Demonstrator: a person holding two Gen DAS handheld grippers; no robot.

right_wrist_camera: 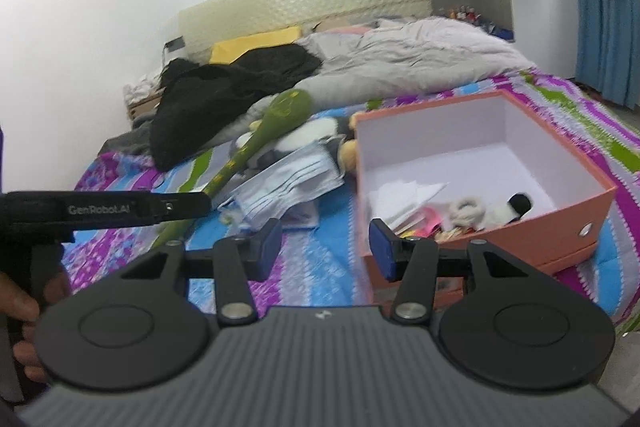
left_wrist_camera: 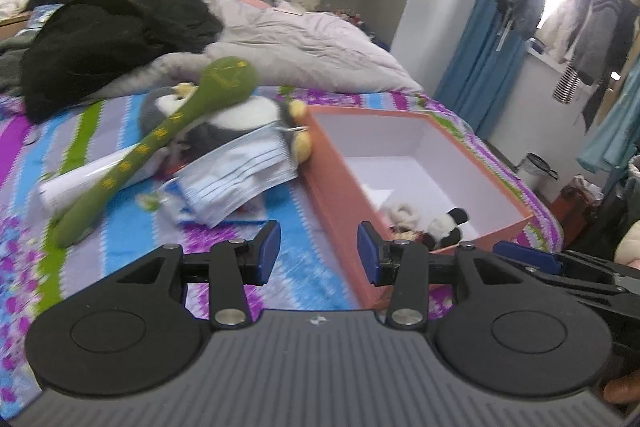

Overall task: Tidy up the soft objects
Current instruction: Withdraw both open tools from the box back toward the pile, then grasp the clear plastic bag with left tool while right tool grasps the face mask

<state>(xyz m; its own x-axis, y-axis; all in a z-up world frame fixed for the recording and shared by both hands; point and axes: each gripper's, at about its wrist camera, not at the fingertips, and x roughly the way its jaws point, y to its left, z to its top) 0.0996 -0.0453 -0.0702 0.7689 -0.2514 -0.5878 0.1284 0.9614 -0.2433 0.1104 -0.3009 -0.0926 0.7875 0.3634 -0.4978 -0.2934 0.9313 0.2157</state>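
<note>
An open orange box (left_wrist_camera: 340, 183) (right_wrist_camera: 592, 203) with a white inside sits on the striped bedspread, holding a small panda toy (left_wrist_camera: 450, 223) (right_wrist_camera: 508, 209), a white fuzzy ring (right_wrist_camera: 466, 209) and papers. Left of it lie a long green plush (left_wrist_camera: 160, 135) (right_wrist_camera: 256, 143), a grey-and-white penguin plush (left_wrist_camera: 236, 115) (right_wrist_camera: 320, 131) and a pack of blue face masks (left_wrist_camera: 240, 175) (right_wrist_camera: 288, 183). My left gripper (left_wrist_camera: 319, 254) hovers open over the bedspread by the box's near corner, nothing between its fingers. My right gripper (right_wrist_camera: 326, 249) is likewise open and empty at the box's near left edge.
A black garment (left_wrist_camera: 108, 43) (right_wrist_camera: 224, 95) and a grey duvet (left_wrist_camera: 304, 43) (right_wrist_camera: 400, 63) are heaped toward the headboard. A white tube (left_wrist_camera: 76, 183) lies under the green plush. Blue curtains (left_wrist_camera: 492, 39) and hanging clothes stand right of the bed. A hand (right_wrist_camera: 24, 311) holds the left gripper's handle.
</note>
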